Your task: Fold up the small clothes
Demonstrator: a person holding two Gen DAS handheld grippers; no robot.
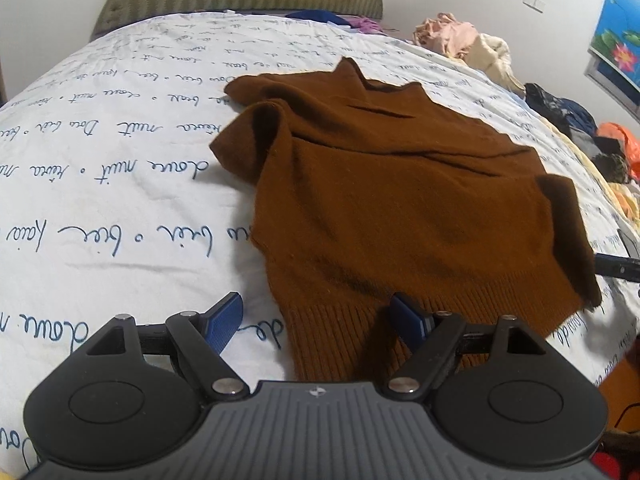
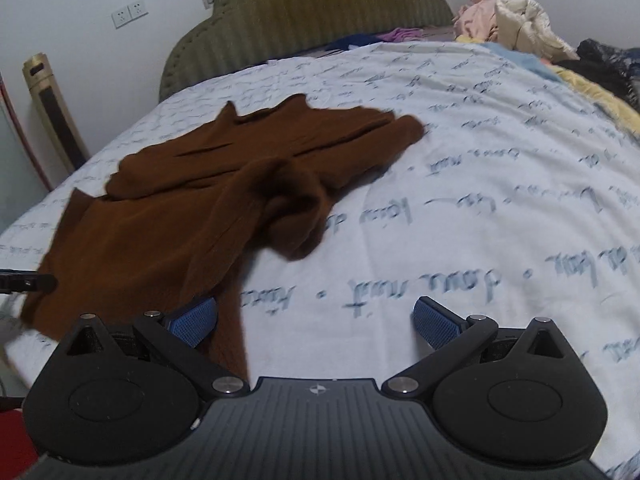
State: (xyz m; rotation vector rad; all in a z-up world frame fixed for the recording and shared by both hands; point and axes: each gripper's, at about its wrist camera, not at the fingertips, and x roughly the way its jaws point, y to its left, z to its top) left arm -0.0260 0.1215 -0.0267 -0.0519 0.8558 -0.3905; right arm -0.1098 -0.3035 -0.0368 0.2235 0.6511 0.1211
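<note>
We see one brown sweater [image 1: 400, 184] lying on the bed sheet [image 1: 100, 200], partly folded, with a sleeve bunched across its body and its ribbed hem nearest the left gripper [image 1: 316, 320]. That gripper hangs over the hem with its jaws spread wide and nothing between the two blue pads [image 1: 224, 320]; the hem's corner lies just ahead of it, between the fingers' lines, but the pads do not press on it.

From the right wrist we see the right gripper [image 2: 314, 320] released as well, jaws apart and empty. The sweater [image 2: 180, 200] lies ahead and to its left, one edge running under the left pad [image 2: 192, 320]; whether they touch we cannot tell. Bare sheet [image 2: 480, 200] lies straight ahead and to the right of this gripper.

Farther off, beyond both grippers, we count one green headboard [image 2: 320, 12] and one heap of mixed clothes [image 2: 520, 20] at the far right edge of the bed. Two wall sockets [image 2: 129, 14] sit on the wall to the left of the headboard.
</note>
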